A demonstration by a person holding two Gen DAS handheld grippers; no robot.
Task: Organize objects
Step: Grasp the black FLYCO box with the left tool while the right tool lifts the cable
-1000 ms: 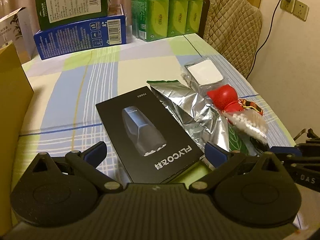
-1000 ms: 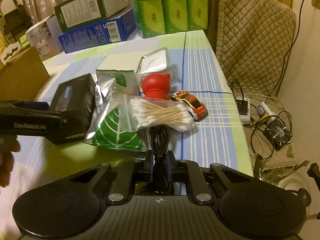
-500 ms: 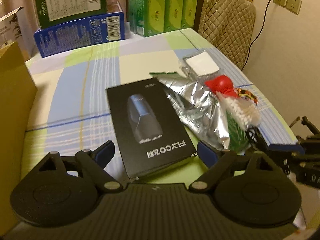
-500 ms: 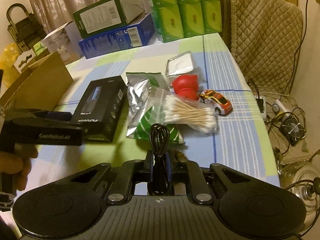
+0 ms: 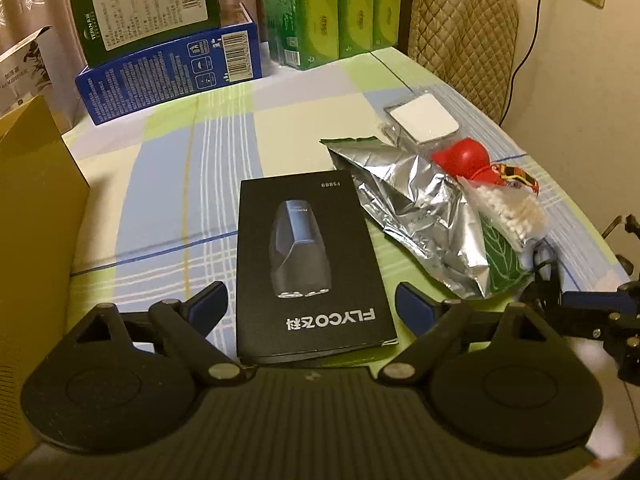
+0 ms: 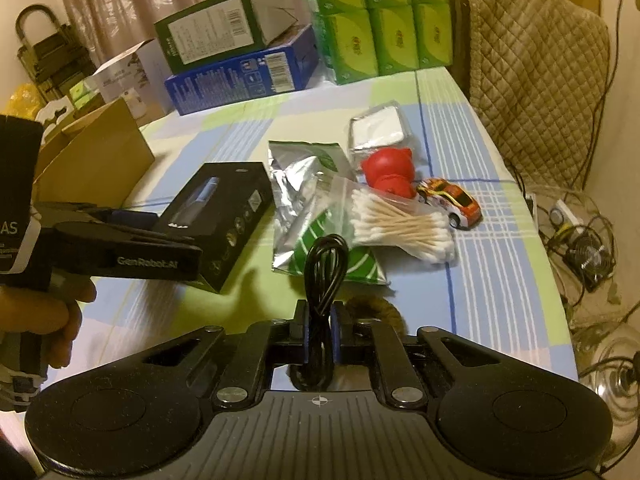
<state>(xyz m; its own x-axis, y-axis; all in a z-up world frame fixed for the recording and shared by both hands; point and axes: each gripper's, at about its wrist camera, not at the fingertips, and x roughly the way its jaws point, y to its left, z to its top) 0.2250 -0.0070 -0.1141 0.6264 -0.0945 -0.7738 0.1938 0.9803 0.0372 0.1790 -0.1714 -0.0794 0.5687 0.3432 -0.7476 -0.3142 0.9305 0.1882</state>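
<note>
Black shaver box (image 5: 310, 268) flat on the counter (image 5: 172, 184), between the spread left tongs (image 5: 310, 304), just narrowing, pads not touching. Probably light, rigid, slick: best gripped across the long edges. Right tongs (image 6: 320, 332) pinching a limp black cable (image 6: 324, 264).

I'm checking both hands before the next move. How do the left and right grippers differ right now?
The left gripper stands open astride the black razor box, its pads not pressing it; the right gripper is shut on a coiled black cable. The left has just been closing in on the box, which lies on the table; the right holds its cable off the cloth. Both are black with blue pads and point down at the table.
</note>
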